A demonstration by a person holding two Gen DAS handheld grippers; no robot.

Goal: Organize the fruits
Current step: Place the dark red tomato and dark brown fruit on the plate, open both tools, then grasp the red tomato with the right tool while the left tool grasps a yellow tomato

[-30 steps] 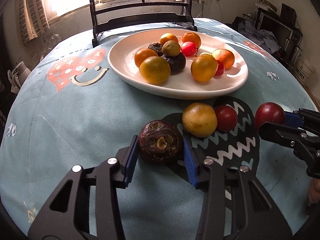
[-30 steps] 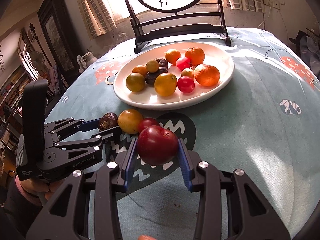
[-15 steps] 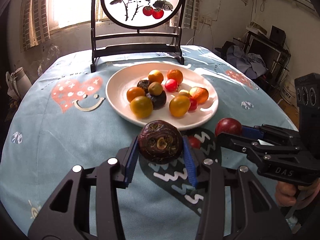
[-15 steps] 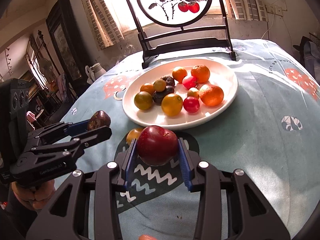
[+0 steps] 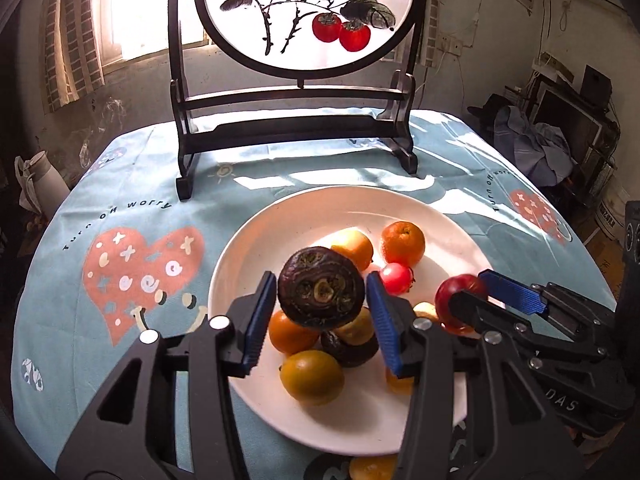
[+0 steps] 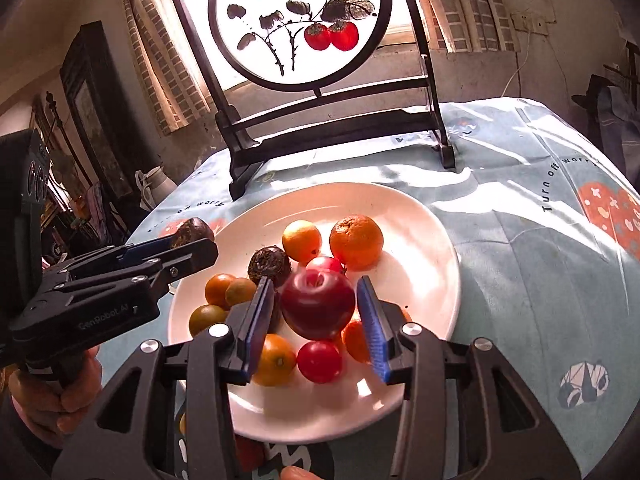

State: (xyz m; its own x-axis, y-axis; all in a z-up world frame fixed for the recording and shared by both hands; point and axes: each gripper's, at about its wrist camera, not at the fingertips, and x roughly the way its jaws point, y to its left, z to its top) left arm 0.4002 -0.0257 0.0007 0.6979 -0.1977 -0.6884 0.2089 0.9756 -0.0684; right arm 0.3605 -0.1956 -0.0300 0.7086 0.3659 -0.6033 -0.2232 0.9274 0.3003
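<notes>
My left gripper (image 5: 321, 316) is shut on a dark purple-brown fruit (image 5: 321, 293) and holds it in the air over the white plate (image 5: 248, 248). My right gripper (image 6: 317, 314) is shut on a red apple (image 6: 318, 305), also above the plate (image 6: 420, 248). The plate holds several oranges, yellow-green citrus, red tomatoes and dark fruits. In the left wrist view the right gripper with the apple (image 5: 456, 292) sits at the plate's right side. In the right wrist view the left gripper with the dark fruit (image 6: 192, 230) sits at the plate's left edge.
A dark wooden stand with a round painted screen (image 5: 296, 16) stands behind the plate at the table's far side. The round table has a light blue cloth (image 5: 132, 208). A yellow fruit (image 5: 372, 468) lies on the cloth just in front of the plate.
Both grippers lifted their fruit off the cloth and moved forward over the plate. The fruits left on the cloth have dropped to the bottom edge of the views.
</notes>
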